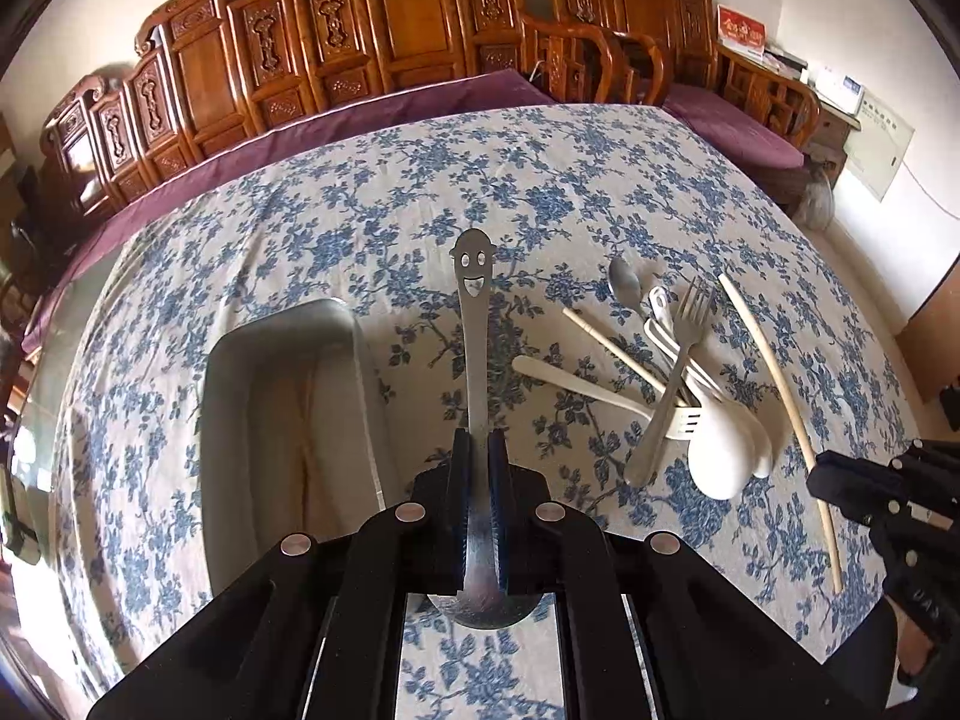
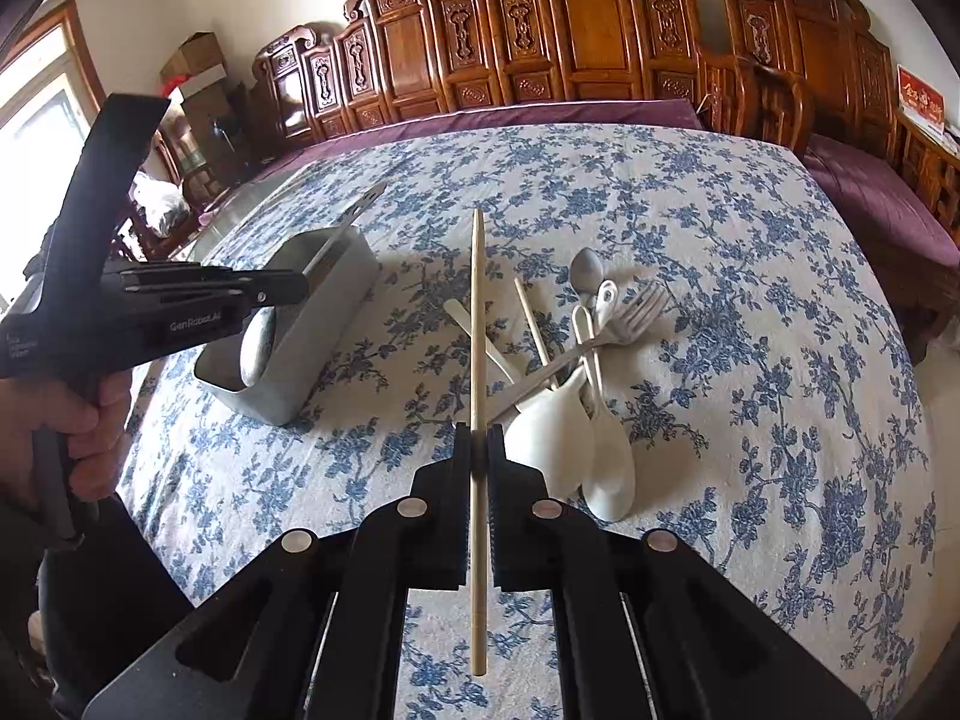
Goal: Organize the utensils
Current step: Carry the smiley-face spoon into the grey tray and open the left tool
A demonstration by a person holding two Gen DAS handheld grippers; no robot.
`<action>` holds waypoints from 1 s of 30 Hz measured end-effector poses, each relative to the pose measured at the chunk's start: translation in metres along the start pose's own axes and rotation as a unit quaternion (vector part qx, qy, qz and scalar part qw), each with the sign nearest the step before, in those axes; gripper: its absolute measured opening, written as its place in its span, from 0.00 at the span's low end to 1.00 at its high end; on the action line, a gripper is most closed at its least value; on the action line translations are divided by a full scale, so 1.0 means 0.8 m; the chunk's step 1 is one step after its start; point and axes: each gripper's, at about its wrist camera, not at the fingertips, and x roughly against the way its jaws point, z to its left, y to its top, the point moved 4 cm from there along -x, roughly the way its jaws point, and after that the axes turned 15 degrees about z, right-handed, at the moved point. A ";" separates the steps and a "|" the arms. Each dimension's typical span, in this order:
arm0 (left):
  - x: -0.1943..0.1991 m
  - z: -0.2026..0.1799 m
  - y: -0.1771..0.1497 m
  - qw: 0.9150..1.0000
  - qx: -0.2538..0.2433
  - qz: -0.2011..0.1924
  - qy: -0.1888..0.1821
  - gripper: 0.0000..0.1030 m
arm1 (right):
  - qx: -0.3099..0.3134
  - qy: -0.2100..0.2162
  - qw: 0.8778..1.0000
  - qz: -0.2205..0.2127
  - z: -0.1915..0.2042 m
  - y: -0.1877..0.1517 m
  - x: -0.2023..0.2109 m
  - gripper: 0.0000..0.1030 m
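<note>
Utensils (image 1: 678,384) lie in a loose heap on the table (image 1: 600,180), which is covered with a blue-flowered cloth; the heap is right of centre in both views. The carved wooden bench (image 1: 384,48) with its purple cushion runs along the far edge of the table.

The grey metal tray (image 1: 288,420) sits left of the heap, apart from it. The left wrist view looks straight down into it, while the right wrist view (image 2: 312,336) shows its outer wall from the side.

The left gripper (image 1: 478,441) is clamped on a steel spoon (image 1: 474,324) with a smiling face cut into the handle end. The handle points away from the camera and the bowl sits below the jaws. From the right wrist view this gripper (image 2: 303,285) is seen side-on over the tray, with the person's hand (image 2: 72,420) on its grip; there the spoon's handle end pokes out beyond the tray.

The right gripper (image 2: 478,444) is closed on a single wooden chopstick (image 2: 477,420), which runs through the jaws lengthwise. The left wrist view catches only this gripper's edge at the right border.

In the heap are white ceramic spoons (image 2: 600,438), a steel fork (image 2: 630,318), a small steel spoon (image 2: 587,270), and a second chopstick (image 2: 534,324).
</note>
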 end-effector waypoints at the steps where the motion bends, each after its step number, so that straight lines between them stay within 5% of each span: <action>1: 0.001 0.007 -0.002 1.000 0.001 -0.002 -0.001 0.05 | 0.001 -0.001 1.000 -0.001 0.003 0.002 0.001 0.06; 16: 0.012 0.101 -0.023 0.999 0.025 -0.026 -0.029 0.05 | 0.013 -0.015 1.000 -0.002 0.053 0.046 -0.008 0.06; 30: -0.038 0.146 -0.044 0.997 0.042 -0.016 -0.056 0.05 | 0.045 -0.013 0.999 0.009 0.113 0.086 -0.047 0.06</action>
